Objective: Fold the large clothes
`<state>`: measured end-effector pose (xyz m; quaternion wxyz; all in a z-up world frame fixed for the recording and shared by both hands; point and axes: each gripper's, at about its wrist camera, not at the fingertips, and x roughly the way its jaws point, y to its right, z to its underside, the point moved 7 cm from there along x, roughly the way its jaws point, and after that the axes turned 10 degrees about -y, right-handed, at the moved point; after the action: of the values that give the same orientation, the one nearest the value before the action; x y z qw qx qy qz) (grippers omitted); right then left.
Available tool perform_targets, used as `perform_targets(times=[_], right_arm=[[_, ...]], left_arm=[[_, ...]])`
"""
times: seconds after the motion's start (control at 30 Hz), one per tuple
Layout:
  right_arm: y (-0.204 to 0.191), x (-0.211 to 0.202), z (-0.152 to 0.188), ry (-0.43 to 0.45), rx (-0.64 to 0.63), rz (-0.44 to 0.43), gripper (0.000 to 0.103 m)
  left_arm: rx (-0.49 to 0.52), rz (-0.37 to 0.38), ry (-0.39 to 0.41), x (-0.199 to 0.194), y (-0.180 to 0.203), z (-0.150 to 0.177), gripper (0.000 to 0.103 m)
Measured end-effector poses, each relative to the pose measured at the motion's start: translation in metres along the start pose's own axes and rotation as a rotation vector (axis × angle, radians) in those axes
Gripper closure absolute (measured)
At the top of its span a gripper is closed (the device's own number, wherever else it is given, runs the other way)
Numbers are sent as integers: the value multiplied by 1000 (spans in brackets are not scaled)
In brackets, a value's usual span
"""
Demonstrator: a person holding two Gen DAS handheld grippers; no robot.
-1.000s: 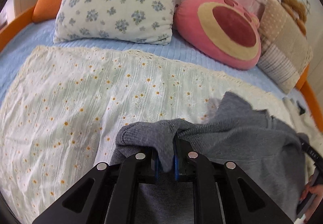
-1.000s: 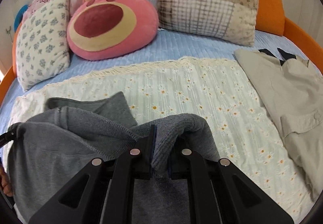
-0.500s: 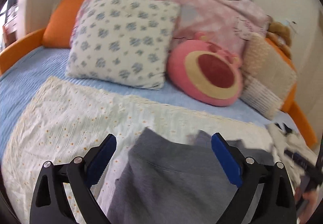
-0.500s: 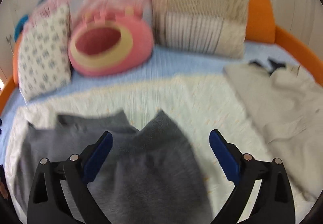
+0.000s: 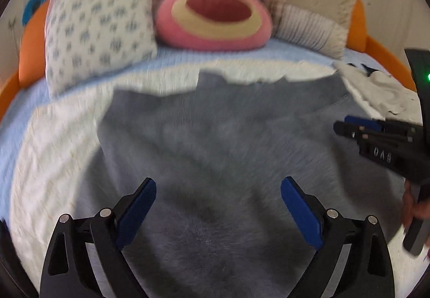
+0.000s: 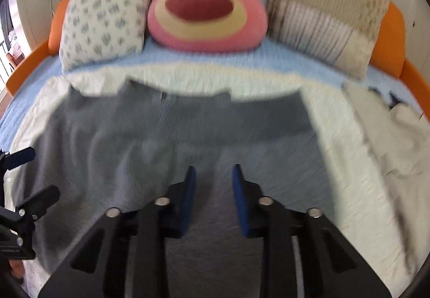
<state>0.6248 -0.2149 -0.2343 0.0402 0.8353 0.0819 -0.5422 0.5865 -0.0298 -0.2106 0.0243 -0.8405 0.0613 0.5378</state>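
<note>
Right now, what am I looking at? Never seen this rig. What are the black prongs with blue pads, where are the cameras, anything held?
No robot here: a person holds a two-finger tool in each hand, each with a fisheye camera looking along its fingers. The black prongs with blue pads are those fingers. One picture is from the left tool, the other from the right tool. Both are open and hold nothing. Below them a grey garment lies spread on a pale floral sheet over a bed. A beige garment lies to the right. Pillows and a pink plush cushion line the back. The pictures are motion-blurred.
</note>
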Motion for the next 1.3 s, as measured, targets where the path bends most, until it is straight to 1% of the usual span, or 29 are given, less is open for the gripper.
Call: perform_targets(times=[0.07,0.1,0.17,0.2,0.3,0.4,0.5,0.53,0.63,0.67,0.7,0.73,0.77,0.8,0.83,0.87,0.93,0.97,1.03,1.1,1.13,1.17,1.2,1.23,1.27,1.3], right_arm=[[-3,17,4,-17,-8,25,79],[-3,22,4,-15,-9,34,79],[-1,30,0,6,-1,45,79],[1,33,-2,17,2,55,79],[3,46,-12,36,2,73,79],[3,49,-14,52,-13,89,79],[8,48,-12,61,6,60,79],[8,47,-12,64,11,59,78],[6,36,-8,62,15,75,77],[5,29,-4,51,34,56,76],[3,14,4,51,60,-6,74],[1,2,9,70,62,-38,72],[-1,-14,15,105,51,-42,66],[-2,-31,23,145,31,-26,63],[-6,-51,33,186,1,-17,63],[-9,-62,41,207,-19,-28,63],[-14,-81,64,225,-51,-80,64],[-15,-82,71,220,-60,-91,66],[-19,-78,92,185,-85,-96,66],[-15,-67,105,149,-86,-61,67],[-10,-57,113,121,-72,-46,67],[-6,-47,119,89,-54,-52,67],[-3,-34,125,56,-32,-80,67],[0,-29,128,66,-23,-108,67],[-1,-32,128,83,-32,-103,67],[-2,-37,128,84,-27,-98,67]], left_arm=[[-27,-23,-33,22,-10,3,22],[-32,-32,-36,28,-14,4,23],[-33,-38,-12,37,-19,2,22],[-24,-56,4,40,-20,0,22],[-5,-73,15,55,-19,-7,18],[-14,-58,27,60,-20,-12,15],[-15,-49,35,62,-21,-12,15],[-14,-56,33,63,-22,-12,14],[0,-106,27,60,-19,-11,14],[2,-112,6,55,-19,-9,14],[-7,-101,-5,50,-18,-6,14],[-22,-73,-9,40,-17,-3,12],[-36,-37,6,25,-16,2,11],[-40,-23,36,8,-14,7,11],[-36,-20,62,-4,-12,11,11],[-22,-20,105,-23,-9,20,11],[-17,-41,143,-40,-8,34,10],[-24,-50,145,-43,-10,40,10],[-70,-63,113,-39,-20,54,10],[-135,-84,59,-25,-38,67,10],[-162,-72,33,-15,-47,73,11],[-162,-59,19,-9,-50,76,10],[-153,-55,11,-5,-51,77,10],[-140,-59,6,-2,-50,77,9],[-130,-72,1,-3,-48,76,9],[-130,-64,2,-9,-47,76,9]])
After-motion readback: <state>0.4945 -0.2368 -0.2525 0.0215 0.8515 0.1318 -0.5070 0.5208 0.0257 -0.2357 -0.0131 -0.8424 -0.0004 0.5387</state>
